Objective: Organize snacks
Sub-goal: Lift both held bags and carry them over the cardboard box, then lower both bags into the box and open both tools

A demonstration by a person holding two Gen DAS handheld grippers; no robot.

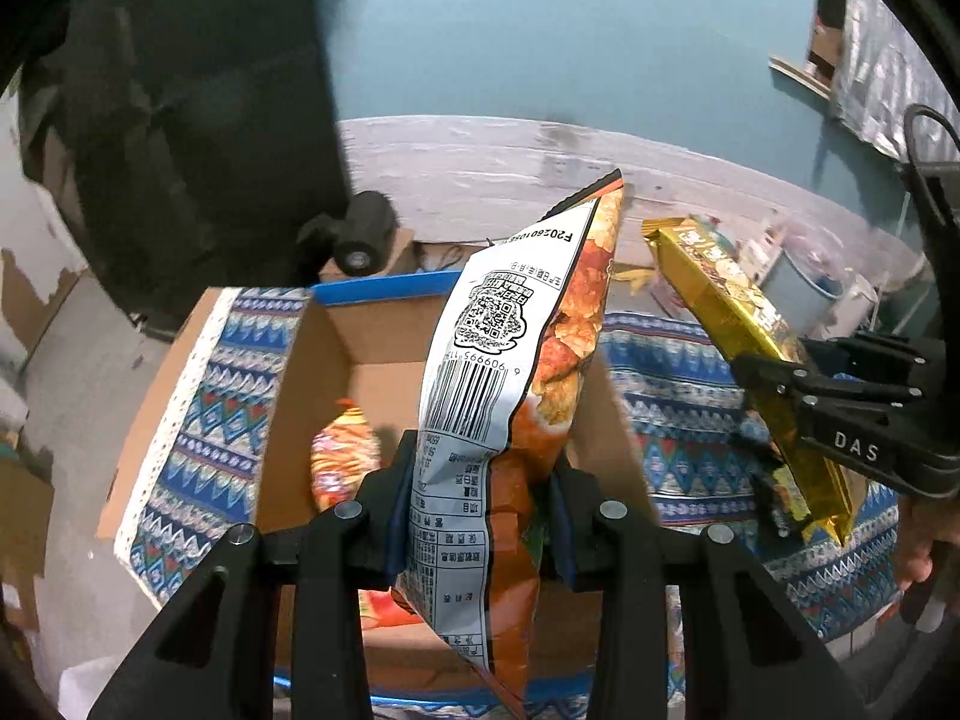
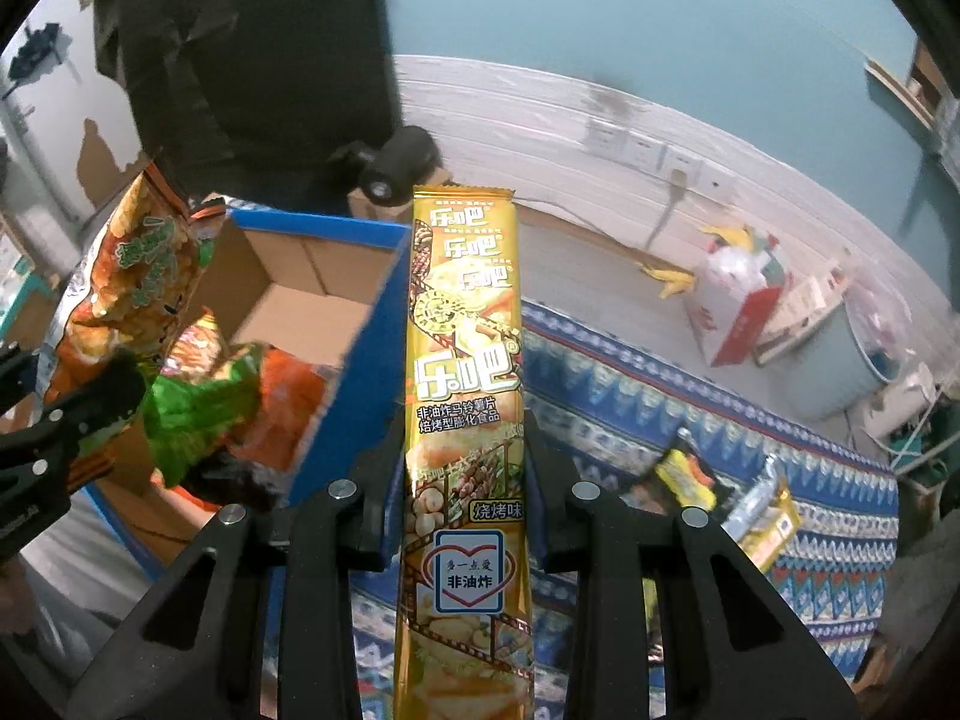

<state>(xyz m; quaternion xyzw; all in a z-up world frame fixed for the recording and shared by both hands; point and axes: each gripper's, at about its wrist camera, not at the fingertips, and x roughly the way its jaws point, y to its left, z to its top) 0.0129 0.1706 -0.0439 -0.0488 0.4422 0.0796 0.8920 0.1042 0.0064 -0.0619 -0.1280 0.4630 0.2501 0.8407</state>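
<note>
My left gripper [image 1: 480, 498] is shut on an orange snack bag [image 1: 510, 360] with a white barcode back, held upright over the open cardboard box [image 1: 384, 360]. Inside the box lies a small orange packet [image 1: 345, 456]. My right gripper [image 2: 465, 474] is shut on a long gold chip packet [image 2: 465, 360], standing upright just right of the box [image 2: 312, 294]. In the left wrist view the right gripper [image 1: 780, 414] holds the gold packet [image 1: 726, 294] to the right. The right wrist view shows the left gripper [image 2: 114, 396] with the orange bag [image 2: 132, 276] at the left, above green and orange packets [image 2: 204, 402].
The box has a blue outer wall [image 2: 360, 372] and sits on a blue patterned cloth [image 2: 648, 396]. Yellow snack packets [image 2: 690, 471] lie on the cloth at the right. A dark-clothed person [image 2: 264, 48] stands behind the box. A red-and-white bag [image 2: 738, 306] and a tub sit on the floor.
</note>
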